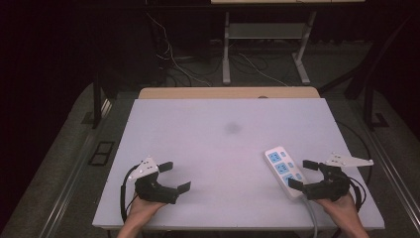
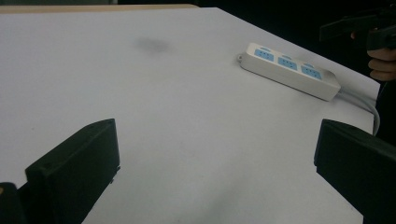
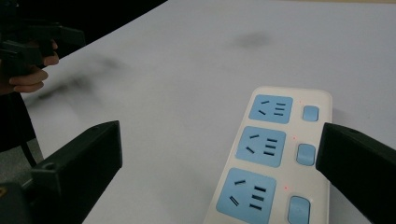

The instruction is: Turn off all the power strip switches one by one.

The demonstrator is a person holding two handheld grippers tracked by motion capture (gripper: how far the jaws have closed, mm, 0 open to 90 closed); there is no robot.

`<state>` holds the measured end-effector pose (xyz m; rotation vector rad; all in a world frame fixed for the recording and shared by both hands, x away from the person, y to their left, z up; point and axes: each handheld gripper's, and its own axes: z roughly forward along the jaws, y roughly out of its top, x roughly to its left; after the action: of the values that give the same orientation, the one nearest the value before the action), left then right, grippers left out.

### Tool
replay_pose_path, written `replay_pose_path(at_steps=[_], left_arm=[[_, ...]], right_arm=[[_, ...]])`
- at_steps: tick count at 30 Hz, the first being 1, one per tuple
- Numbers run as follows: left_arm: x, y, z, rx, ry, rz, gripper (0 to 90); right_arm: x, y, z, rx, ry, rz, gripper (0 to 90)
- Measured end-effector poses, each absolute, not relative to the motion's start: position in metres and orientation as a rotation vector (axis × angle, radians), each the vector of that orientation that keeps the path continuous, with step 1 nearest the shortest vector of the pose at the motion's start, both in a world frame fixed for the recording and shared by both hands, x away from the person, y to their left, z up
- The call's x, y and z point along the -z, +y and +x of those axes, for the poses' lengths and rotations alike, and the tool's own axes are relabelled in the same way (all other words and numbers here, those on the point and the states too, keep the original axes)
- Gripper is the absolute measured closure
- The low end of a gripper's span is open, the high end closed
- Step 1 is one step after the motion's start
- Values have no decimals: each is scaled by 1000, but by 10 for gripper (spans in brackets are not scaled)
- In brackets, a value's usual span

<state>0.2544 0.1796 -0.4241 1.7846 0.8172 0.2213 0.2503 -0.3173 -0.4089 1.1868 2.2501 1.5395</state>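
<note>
At roughly four o'clock on the pale grey rectangular table top [image 1: 218, 148], near its right edge, lies the white plastic three-outlet power strip [image 1: 284, 171], flat, with its long axis running from ten o'clock to four o'clock in the high view. Its upper face carries three light-blue socket plates in a row, each paired with a light-blue rocker switch and a small red indicator dot, as the right gripper view [image 3: 268, 154] resolves. A grey cable leaves its near end toward six o'clock. The right gripper [image 1: 302, 173] is released, jaws spread wide, one tip over the near end of the strip; contact cannot be confirmed. The left gripper [image 1: 176, 176], at seven o'clock on the table, is likewise released and holds nothing, well apart from the strip [image 2: 290, 70]. A faint dark smudge [image 1: 232, 128] marks the table near its centre.
</note>
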Motion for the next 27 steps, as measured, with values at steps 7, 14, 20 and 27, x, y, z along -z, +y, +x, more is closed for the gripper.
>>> replay_pose_path(at_steps=[7, 14, 20, 27], left_arm=[[425, 179, 255, -218, 815, 1789, 0], [426, 177, 256, -212, 813, 1794, 0], [426, 176, 256, -215, 808, 1800, 0], [426, 175, 257, -230, 808, 1804, 0]], right_arm=[[409, -316, 250, -1528, 2262, 1178, 3], [410, -315, 251, -1506, 2280, 1180, 3], [410, -314, 251, -1504, 2281, 1184, 3], [408, -311, 252, -1484, 2301, 1169, 3]])
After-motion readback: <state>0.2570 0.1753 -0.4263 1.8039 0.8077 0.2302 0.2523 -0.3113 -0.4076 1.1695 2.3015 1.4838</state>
